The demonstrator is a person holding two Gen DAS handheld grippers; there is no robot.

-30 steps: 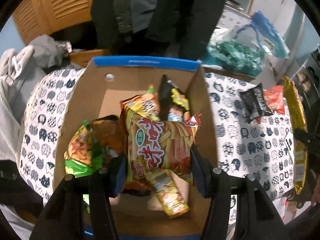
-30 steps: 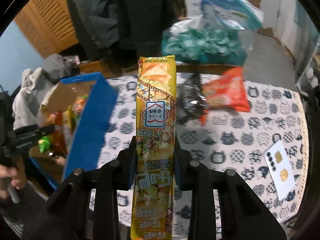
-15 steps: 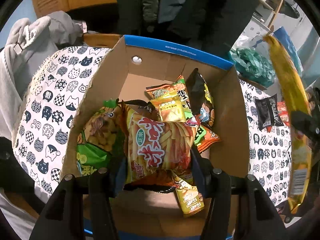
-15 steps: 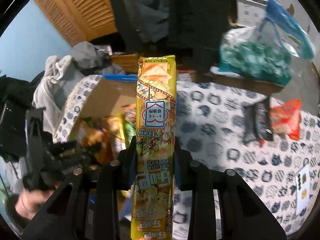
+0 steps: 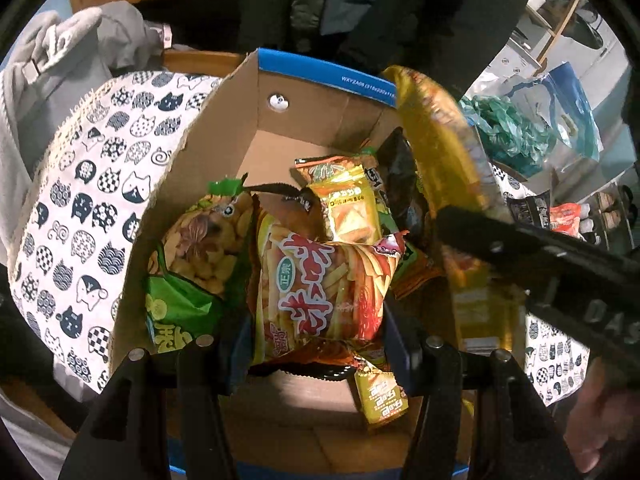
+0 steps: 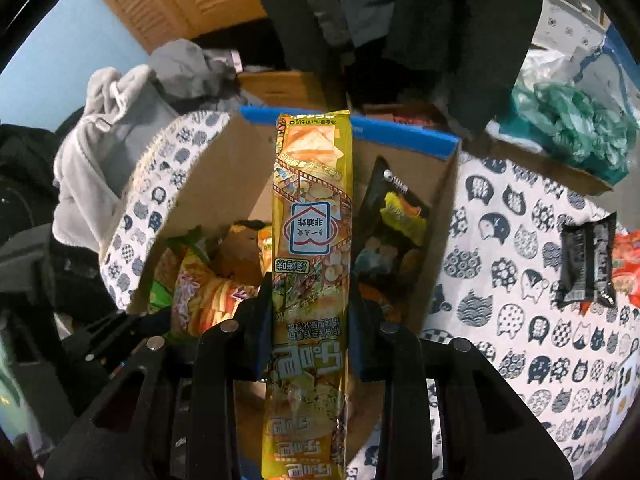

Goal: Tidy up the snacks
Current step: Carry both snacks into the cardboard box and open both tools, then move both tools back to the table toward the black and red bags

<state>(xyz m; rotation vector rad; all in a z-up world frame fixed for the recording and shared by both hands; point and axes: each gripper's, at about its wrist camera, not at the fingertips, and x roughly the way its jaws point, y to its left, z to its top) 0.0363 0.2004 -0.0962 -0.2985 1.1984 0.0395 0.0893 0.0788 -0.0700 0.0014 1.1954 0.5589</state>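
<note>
Swung over the cardboard box (image 6: 436,216), the right gripper (image 6: 310,320) clamps the long yellow packet (image 6: 312,216). Left gripper (image 5: 316,320) grips the fries bag (image 5: 320,284), lower centre. Next, both need lowering and releasing.

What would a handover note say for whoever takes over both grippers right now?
Left gripper: shut on the red-and-yellow fries bag, held over the cardboard box.
Right gripper: shut on the long yellow cracker pack, also above the box.
Done: several snacks already lie in the box, among them a green bag and a dark bag.
Left: release both held packs into the box, then fetch the black packet and the red bag from the cat-print tablecloth.
</note>
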